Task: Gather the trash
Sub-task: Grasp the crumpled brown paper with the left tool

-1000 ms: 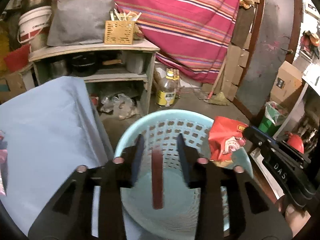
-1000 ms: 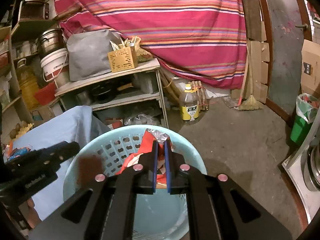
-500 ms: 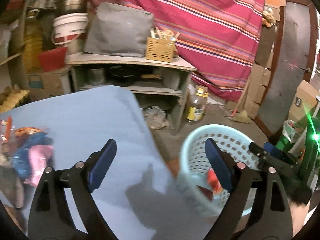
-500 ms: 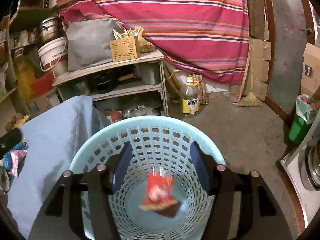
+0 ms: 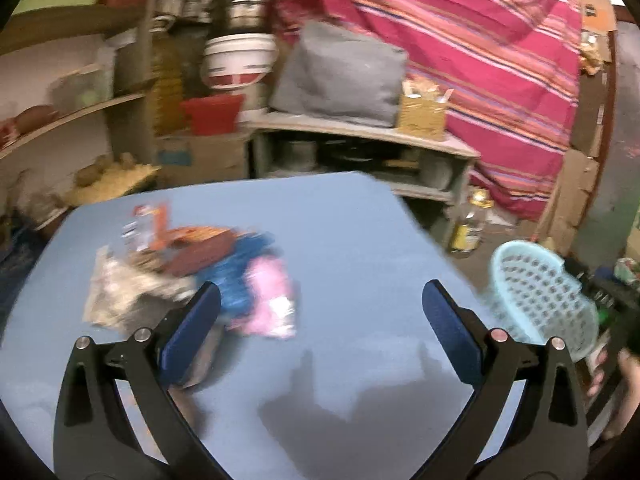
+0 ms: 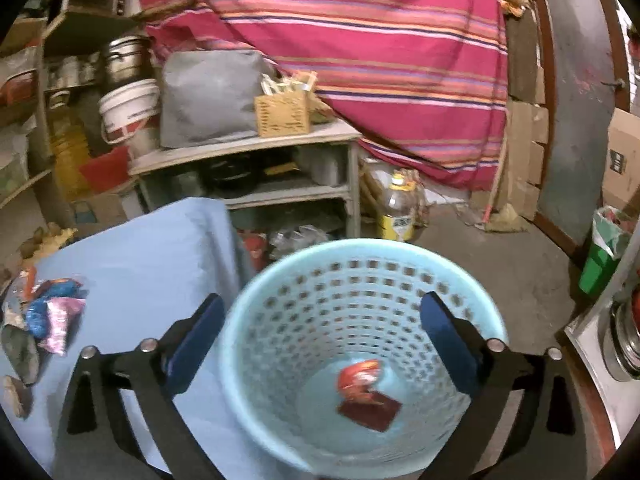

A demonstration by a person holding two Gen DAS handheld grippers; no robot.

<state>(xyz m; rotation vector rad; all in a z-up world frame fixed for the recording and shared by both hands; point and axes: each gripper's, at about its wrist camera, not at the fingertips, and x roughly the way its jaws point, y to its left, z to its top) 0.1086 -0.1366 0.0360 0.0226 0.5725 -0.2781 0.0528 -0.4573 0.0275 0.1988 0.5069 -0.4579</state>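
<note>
A light blue perforated basket (image 6: 360, 264) stands on the floor beside the table; a red snack wrapper (image 6: 366, 392) lies on its bottom. My right gripper (image 6: 320, 332) is open and empty above the basket. My left gripper (image 5: 320, 316) is open and empty over the blue-covered table (image 5: 360, 240). A pile of wrappers (image 5: 192, 272) lies on the table ahead-left of it, with a pink one (image 5: 268, 300) and a blue one (image 5: 240, 268). The pile also shows in the right wrist view (image 6: 48, 312). The basket shows at the right in the left wrist view (image 5: 540, 292).
A grey shelf unit (image 6: 248, 152) with a wicker box (image 6: 284, 114) and a grey bag (image 6: 212, 96) stands behind the table. An oil bottle (image 6: 400, 208) stands on the floor. A striped red cloth (image 6: 380, 40) hangs behind. A green bin (image 6: 604, 256) stands at the right.
Both grippers opened and dropped their wrappers into the basket. The left gripper swung left from the basket to over the table, facing the wrapper pile. The right gripper stays above the basket.
</note>
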